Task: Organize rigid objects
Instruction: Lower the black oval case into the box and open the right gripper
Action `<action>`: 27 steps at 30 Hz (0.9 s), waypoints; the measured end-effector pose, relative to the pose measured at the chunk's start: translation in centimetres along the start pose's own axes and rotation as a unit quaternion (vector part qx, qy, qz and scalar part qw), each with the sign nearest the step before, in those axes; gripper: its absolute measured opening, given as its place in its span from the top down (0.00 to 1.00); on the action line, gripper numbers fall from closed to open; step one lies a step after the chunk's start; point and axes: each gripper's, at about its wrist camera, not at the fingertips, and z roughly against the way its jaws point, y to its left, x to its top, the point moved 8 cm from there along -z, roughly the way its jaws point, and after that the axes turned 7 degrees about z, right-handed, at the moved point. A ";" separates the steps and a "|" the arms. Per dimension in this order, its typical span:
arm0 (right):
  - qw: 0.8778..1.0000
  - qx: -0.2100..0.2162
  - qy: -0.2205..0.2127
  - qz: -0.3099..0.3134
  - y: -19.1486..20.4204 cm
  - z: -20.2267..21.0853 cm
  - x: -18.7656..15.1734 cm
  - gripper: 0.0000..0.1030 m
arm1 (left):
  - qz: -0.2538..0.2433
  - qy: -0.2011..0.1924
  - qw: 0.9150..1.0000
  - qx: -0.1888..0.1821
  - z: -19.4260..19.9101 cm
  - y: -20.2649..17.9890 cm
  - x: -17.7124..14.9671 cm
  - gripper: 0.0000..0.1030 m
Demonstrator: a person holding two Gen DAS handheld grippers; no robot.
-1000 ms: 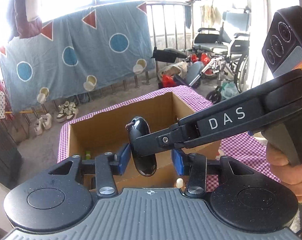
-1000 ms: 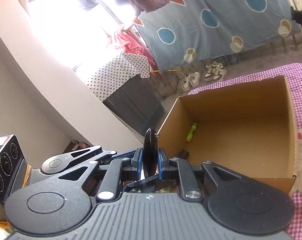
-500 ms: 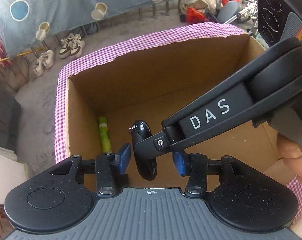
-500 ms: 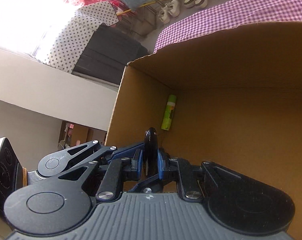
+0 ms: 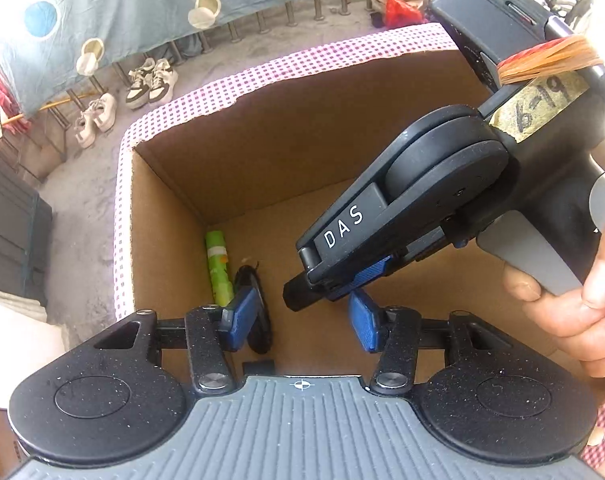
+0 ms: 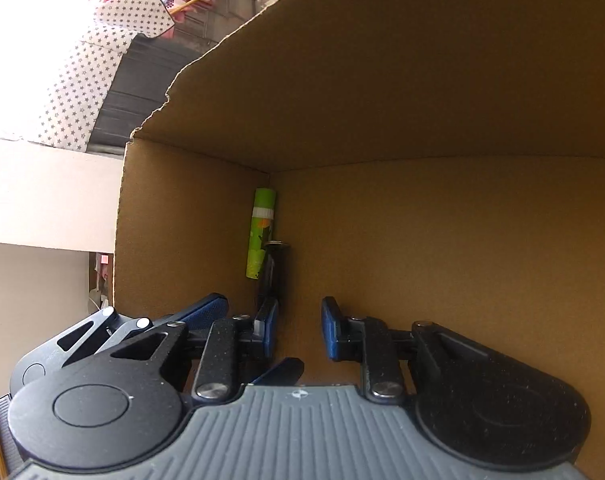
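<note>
A black oval key fob lies on the floor of the open cardboard box, beside a green tube; both also show in the right wrist view, the fob and the tube. My right gripper is open and empty inside the box, above the fob; in the left wrist view it reaches in from the right. My left gripper is open and empty just over the box's near edge, its left pad in front of the fob.
The box stands on a purple checked cloth. Beyond it are concrete floor, shoes, a blue patterned sheet on a railing and a dark cabinet. A hand holds the right gripper's handle.
My right gripper has opened and released the black fob, which dropped to the box floor beside the green tube. Both grippers have moved deeper over the box.
</note>
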 end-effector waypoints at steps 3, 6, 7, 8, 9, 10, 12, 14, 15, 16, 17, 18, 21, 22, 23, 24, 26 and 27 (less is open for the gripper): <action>1.000 -0.011 -0.026 0.012 0.4 1.7 -0.3 0.50 | 0.007 -0.020 1.000 -0.002 1.6 0.1 0.0 0.45; 0.999 -0.011 -0.045 0.027 1.4 4.0 -1.0 0.50 | 0.021 -0.039 0.999 -0.013 3.7 0.4 -0.3 0.45; 0.998 -0.012 -0.054 0.034 1.9 4.9 -1.3 0.50 | 0.026 -0.047 0.998 -0.017 4.5 0.5 -0.4 0.45; 0.997 -0.015 -0.064 0.043 2.3 5.9 -1.8 0.50 | 0.032 -0.055 0.998 -0.021 5.4 0.5 -0.6 0.44; 0.996 -0.017 -0.075 0.052 2.8 6.9 -2.2 0.50 | 0.037 -0.063 0.997 -0.026 6.2 0.6 -0.8 0.44; 0.994 -0.019 -0.088 0.063 3.3 8.3 -2.9 0.50 | 0.042 -0.070 0.996 -0.031 7.1 0.6 -1.0 0.44; 0.989 -0.021 -0.117 0.083 4.5 11.1 -3.8 0.50 | 0.050 -0.088 0.994 -0.041 9.0 0.5 -1.8 0.44; 0.983 -0.024 -0.150 0.100 5.7 13.6 -5.5 0.50 | 0.056 -0.108 0.991 -0.051 10.9 0.5 -2.8 0.44; 0.979 -0.023 -0.168 0.114 6.4 15.0 -6.5 0.50 | 0.060 -0.117 0.990 -0.057 11.8 0.6 -3.3 0.44; 0.975 -0.022 -0.182 0.124 6.9 16.2 -7.6 0.50 | 0.062 -0.125 0.988 -0.063 12.5 0.5 -3.9 0.44; 0.970 -0.023 -0.201 0.135 7.4 17.8 -9.1 0.50 | 0.066 -0.134 0.986 -0.070 13.4 0.3 -4.6 0.44; 0.966 -0.025 -0.215 0.144 7.9 19.0 -10.5 0.50 | 0.066 -0.140 0.985 -0.075 14.1 0.0 -5.2 0.43; 0.952 -0.021 -0.253 0.168 9.2 22.1 -15.2 0.50 | 0.063 -0.161 0.981 -0.090 15.7 -1.1 -7.5 0.39; 0.949 -0.022 -0.261 0.174 9.4 22.7 -16.6 0.50 | 0.063 -0.163 0.980 -0.094 15.9 -1.5 -8.2 0.39; 0.947 -0.023 -0.267 0.176 9.4 23.0 -17.9 0.50 | 0.065 -0.162 0.979 -0.100 16.0 -1.9 -9.1 0.39; 0.946 -0.025 -0.273 0.176 9.4 23.1 -19.2 0.50 | 0.066 -0.158 0.979 -0.107 15.9 -2.4 -9.9 0.39; 0.944 -0.031 -0.277 0.176 9.0 22.8 -21.8 0.50 | 0.067 -0.142 0.980 -0.119 15.1 -3.2 -11.6 0.39; 0.944 -0.035 -0.279 0.173 8.7 22.6 -22.9 0.50 | 0.066 -0.137 0.981 -0.123 14.9 -3.7 -12.6 0.39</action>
